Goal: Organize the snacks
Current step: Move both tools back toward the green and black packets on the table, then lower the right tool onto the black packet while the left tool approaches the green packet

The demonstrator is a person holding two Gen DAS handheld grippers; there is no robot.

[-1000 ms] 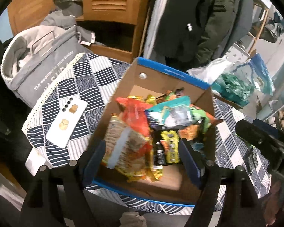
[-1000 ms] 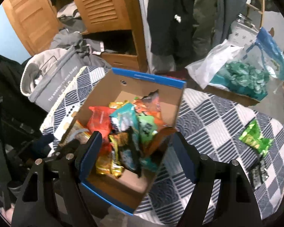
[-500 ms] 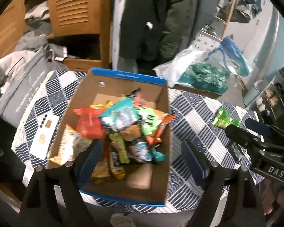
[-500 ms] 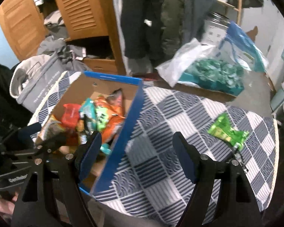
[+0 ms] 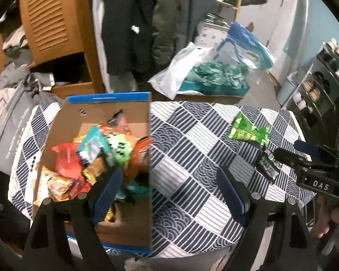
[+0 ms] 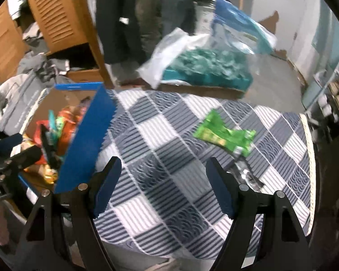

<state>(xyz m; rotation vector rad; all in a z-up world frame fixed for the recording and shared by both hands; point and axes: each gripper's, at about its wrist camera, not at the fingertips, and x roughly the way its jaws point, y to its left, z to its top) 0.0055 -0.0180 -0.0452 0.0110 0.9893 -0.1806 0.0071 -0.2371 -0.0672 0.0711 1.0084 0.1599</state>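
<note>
Left gripper (image 5: 169,192) and right gripper (image 6: 163,184) both gape empty. Snacks (image 5: 97,151) fill the box (image 5: 108,98) at 9 o'clock, lower ones hidden. Green packet (image 6: 223,133) at 1 o'clock, blurred; a dark wrapper (image 5: 267,164) half-covered.

Box (image 5: 133,113): set on the left part of the table (image 5: 192,180), filled with a heap of snack packets (image 5: 97,153).
Loose packet (image 5: 248,132): laid on the cloth at the right, well apart from the box.
Smaller packet (image 5: 267,164): placed just in front of the loose packet.
Bags (image 5: 214,76): seen behind the table.
</note>
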